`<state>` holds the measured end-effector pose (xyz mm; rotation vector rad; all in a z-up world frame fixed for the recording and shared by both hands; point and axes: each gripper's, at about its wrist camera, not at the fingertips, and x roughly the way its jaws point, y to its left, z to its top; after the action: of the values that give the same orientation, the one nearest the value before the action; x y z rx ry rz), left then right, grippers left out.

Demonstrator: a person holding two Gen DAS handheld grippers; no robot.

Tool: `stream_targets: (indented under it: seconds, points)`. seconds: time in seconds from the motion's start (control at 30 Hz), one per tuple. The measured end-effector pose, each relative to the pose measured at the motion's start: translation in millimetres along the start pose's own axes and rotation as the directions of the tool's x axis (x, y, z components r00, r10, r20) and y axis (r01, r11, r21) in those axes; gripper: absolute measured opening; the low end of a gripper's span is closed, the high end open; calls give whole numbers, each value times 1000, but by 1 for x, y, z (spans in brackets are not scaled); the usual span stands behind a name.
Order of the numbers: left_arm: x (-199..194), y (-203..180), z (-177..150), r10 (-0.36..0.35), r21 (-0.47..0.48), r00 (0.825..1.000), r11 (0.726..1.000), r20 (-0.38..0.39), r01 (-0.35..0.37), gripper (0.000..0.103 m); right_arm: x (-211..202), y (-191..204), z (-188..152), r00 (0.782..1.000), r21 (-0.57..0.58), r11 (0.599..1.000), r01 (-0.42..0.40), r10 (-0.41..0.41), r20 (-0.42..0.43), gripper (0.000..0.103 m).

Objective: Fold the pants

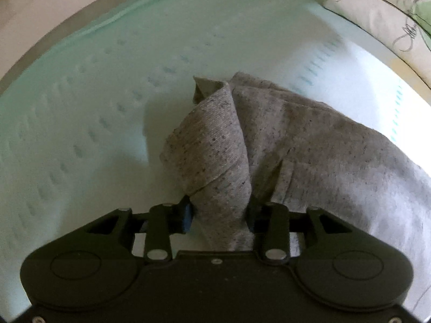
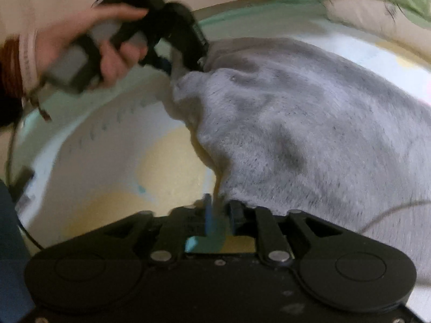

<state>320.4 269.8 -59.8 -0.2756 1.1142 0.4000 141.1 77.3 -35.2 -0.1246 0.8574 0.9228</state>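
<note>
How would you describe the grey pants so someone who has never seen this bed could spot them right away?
Start at the bed sheet, pale mint with rows of small dashes, running up to a floral pillow. On it lies the pants, a rumpled heap of speckled grey knit, one twisted end caught between the left gripper's jaws. It is the only grey, textured thing on that pale bedding.

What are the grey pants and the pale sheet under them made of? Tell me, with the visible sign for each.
Grey speckled pants: seemingly a soft, matte knit like jersey or sweatshirt fabric; fine ribbing and dark flecks show, and it drapes in rounded folds. Pale mint-and-white sheet: probably a thin woven or quilted cotton-like cloth, matte, with rows of small printed or stitched dashes; the blur leaves that open.
</note>
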Motion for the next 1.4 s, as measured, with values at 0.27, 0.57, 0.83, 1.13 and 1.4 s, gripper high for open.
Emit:
stream_targets:
  seconds: [0.27, 0.57, 0.83, 1.13, 1.4]
  points:
    - [-27, 27, 11, -127, -28, 991, 992, -44, 126, 53, -109, -58, -33, 995, 328, 942, -70, 42, 92, 30]
    - [6, 32, 13, -75, -102, 990, 993, -118, 63, 53, -315, -136, -126, 915, 661, 745, 85, -321, 244, 44]
    - [6, 29, 14, -74, 21, 988, 997, -137, 78, 60, -376, -183, -147, 668, 761, 475, 441, -741, 75, 44]
    - [-49, 34, 17, 155, 172, 985, 971, 75, -166, 68, -272, -187, -104, 706, 603, 615, 508, -698, 117, 44]
    - [-85, -20, -6, 177, 304, 956, 921, 233, -245, 66, -169, -193, -61, 824, 475, 765, 435, -551, 132, 41]
